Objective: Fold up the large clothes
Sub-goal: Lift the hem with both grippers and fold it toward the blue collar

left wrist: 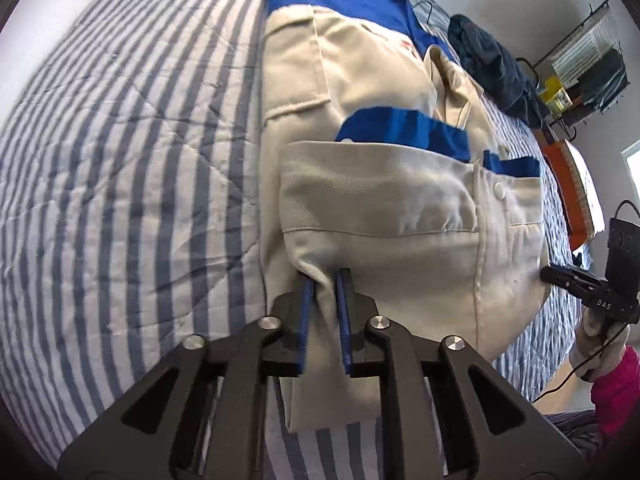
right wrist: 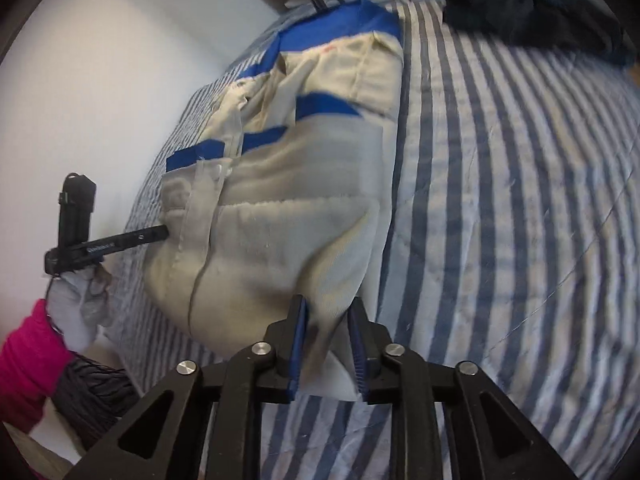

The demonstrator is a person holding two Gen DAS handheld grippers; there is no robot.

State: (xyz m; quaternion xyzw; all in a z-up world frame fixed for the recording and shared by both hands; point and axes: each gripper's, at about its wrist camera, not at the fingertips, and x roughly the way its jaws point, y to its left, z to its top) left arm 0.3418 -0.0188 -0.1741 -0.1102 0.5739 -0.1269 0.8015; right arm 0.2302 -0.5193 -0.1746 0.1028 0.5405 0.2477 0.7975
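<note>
- The beige jacket (left wrist: 384, 208), a twill work garment with blue bands, a snap button and a flapped pocket, lies partly folded on the striped quilt (left wrist: 120, 184), its near hem bunched toward the cameras and its blue-topped far end lying flat on the bed.
- The cloth looks stiff and woven; stitched seams run across it, and the near edge curls into soft rounded folds.
- The left gripper (left wrist: 325, 280) has its blue-padded jaws standing narrow with a pleat of the near-left hem between them, the pads pressing the fabric on both sides.
- The right gripper (right wrist: 326, 308) holds the near-right corner of the hem in the same way; its jaws stand a little wider, and motion blur makes the contact on the right pad less certain.
- The quilt is puffy, stitched in diagonal lines, with blue-grey and white stripes.
- The left wrist view alone shows a wire rack (left wrist: 588, 60) holding boxes far right, and an orange object (left wrist: 568, 192) at the bed's right edge.
- Each view catches the opposite gripper at the garment's side, gripped by a pale-gloved hand (right wrist: 80, 308) with a pink sleeve (right wrist: 28, 364).
- A dark blue garment (right wrist: 532, 8) lies heaped at the far right of the bed.
- The right wrist view alone shows a white wall (right wrist: 120, 60) to the left.
</note>
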